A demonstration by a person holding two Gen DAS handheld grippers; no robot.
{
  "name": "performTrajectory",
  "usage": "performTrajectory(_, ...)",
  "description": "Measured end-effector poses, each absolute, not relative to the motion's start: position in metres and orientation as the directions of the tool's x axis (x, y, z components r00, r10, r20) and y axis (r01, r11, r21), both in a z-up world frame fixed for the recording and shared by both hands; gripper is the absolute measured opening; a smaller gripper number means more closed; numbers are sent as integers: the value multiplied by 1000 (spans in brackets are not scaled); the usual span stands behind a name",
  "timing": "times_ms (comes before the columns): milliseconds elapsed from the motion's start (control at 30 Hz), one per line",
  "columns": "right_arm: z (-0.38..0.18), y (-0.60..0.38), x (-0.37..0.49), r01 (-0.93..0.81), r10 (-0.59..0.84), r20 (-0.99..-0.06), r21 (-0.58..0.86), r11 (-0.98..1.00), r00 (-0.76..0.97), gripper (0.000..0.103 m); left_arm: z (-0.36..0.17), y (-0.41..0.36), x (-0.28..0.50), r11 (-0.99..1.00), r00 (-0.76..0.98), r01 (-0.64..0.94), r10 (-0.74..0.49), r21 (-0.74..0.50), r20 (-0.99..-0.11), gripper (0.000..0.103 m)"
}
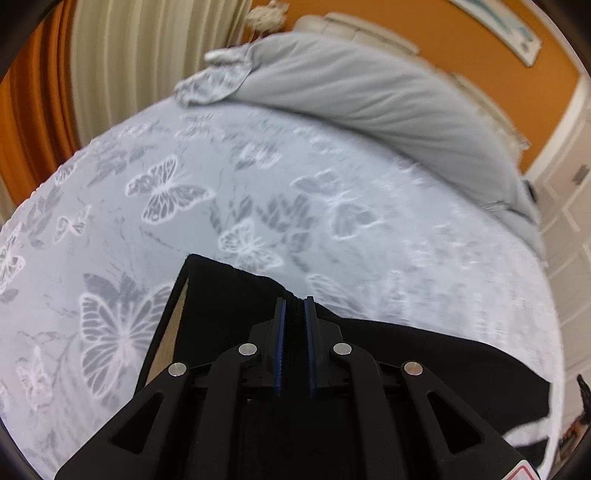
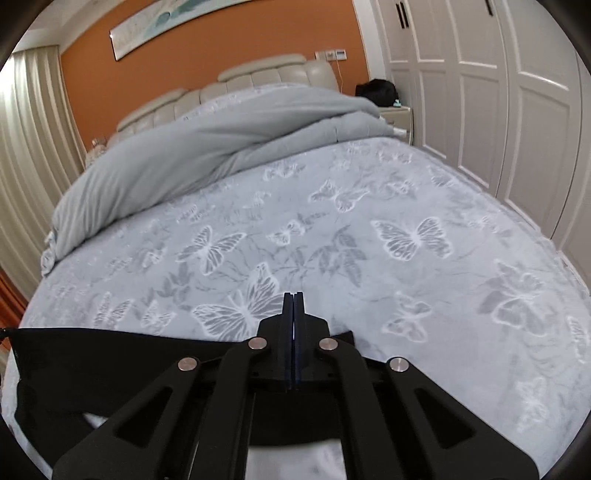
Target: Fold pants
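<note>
Now gripping | left gripper point(image 1: 294, 301) pinched on black pants point(image 1: 229, 295) edge | right gripper point(image 2: 293, 295) clamped fully, apparently on same hem | garment at near bedspread point(image 2: 332, 229) edge, pinched at two points, likely for carrying over into a fold

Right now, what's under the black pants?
Under the black pants lies the butterfly-print bedspread, showing around their edges. The stretch directly beneath the cloth is covered, so anything there cannot be seen.

You're working in a home bedroom: a bed point(image 2: 369, 229) with a butterfly-print cover, a rumpled grey duvet point(image 2: 207, 147) and a padded headboard point(image 2: 258, 79). Around it stand white wardrobe doors point(image 2: 480, 92), pleated curtains point(image 1: 147, 55) and an orange wall point(image 2: 221, 48) with a framed picture point(image 2: 177, 26).
</note>
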State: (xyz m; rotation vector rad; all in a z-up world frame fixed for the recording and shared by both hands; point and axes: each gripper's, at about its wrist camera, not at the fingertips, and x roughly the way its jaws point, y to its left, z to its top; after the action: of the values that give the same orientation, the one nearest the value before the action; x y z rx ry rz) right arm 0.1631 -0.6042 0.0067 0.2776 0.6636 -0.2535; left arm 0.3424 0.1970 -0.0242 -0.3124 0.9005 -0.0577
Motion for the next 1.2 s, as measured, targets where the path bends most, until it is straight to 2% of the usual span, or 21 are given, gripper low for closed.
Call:
performTrajectory(67, 18, -602, 142, 314, -135, -639, 175, 933, 758, 0, -3, 198, 314, 952, 646, -34, -211, -303, -734, 6)
performTrajectory(100, 19, -602, 133, 310, -124, -642, 186, 932, 757, 0, 5, 198, 298, 952, 655, -13, -224, -306, -722, 0)
performTrajectory(233, 13, -591, 99, 293, -92, -661, 199, 935, 745, 0, 27, 210, 220, 950, 680, 51, -259, -307, -686, 0)
performTrajectory(333, -9, -579, 88, 304, -83, -708, 193, 933, 702, 1, 15, 216, 179, 953, 627, 69, -273, -297, -730, 0)
performTrajectory(433, -29, -563, 94, 310, -70, -735, 196, 930, 675, 1, -10, 216, 184, 954, 558, 13, -256, -300, -790, 3)
performTrajectory(467, -33, -557, 97, 300, -54, -737, 205, 932, 673, 2, -15, 216, 193, 942, 544, -9, -278, -337, -792, 8)
performTrajectory(500, -34, -552, 98, 293, -49, -738, 206, 934, 673, 2, -20, 216, 203, 926, 529, -25, -308, -377, -791, 33)
performTrajectory(533, -37, -545, 103, 281, -42, -743, 200, 939, 668, 3, -24, 215, 219, 912, 531, -61, -315, -406, -787, 62)
performTrajectory(567, -39, -540, 108, 272, -41, -750, 188, 944, 660, 3, -26, 214, 233, 903, 548, -105, -296, -416, -782, 74)
performTrajectory(633, -43, -536, 117, 273, -57, -765, 159, 949, 642, 4, -28, 210, 266, 900, 593, -183, -220, -396, -774, 80)
performTrajectory(700, -50, -544, 130, 301, -85, -784, 133, 944, 615, 13, -34, 207, 297, 898, 592, -233, -172, -372, -787, 90)
performTrajectory(733, -52, -548, 135, 316, -92, -789, 133, 939, 607, 34, -43, 208, 319, 895, 567, -266, -155, -358, -809, 92)
performTrajectory(767, -58, -559, 142, 344, -99, -796, 143, 928, 598, 69, -53, 210, 335, 893, 534, -292, -146, -343, -833, 92)
performTrajectory(800, -61, -568, 148, 372, -115, -796, 145, 917, 594, 83, -64, 214, 349, 887, 497, -323, -139, -331, -857, 92)
performTrajectory(833, -64, -577, 153, 402, -143, -786, 142, 905, 602, 90, -79, 218, 366, 871, 459, -363, -141, -330, -877, 92)
performTrajectory(933, -74, -599, 173, 443, -166, -783, 153, 883, 600, 90, -119, 225, 400, 847, 338, -440, -150, -297, -929, 91)
performTrajectory(1067, -101, -629, 211, 511, -170, -823, 163, 844, 543, 90, -123, 211, 417, 886, 359, -428, -16, -179, -933, 91)
performTrajectory(1100, -107, -633, 219, 515, -165, -828, 166, 841, 536, 90, -125, 203, 421, 905, 351, -401, 9, -142, -936, 86)
performTrajectory(1133, -112, -633, 224, 507, -147, -829, 181, 843, 540, 86, -126, 195, 421, 920, 354, -384, 68, -79, -933, 72)
performTrajectory(1167, -118, -630, 231, 476, -112, -826, 203, 856, 553, 66, -127, 190, 421, 928, 356, -370, 108, -34, -928, 68)
performTrajectory(1200, -121, -623, 236, 456, -112, -827, 185, 871, 551, 61, -126, 186, 418, 937, 370, -349, 120, -18, -921, 57)
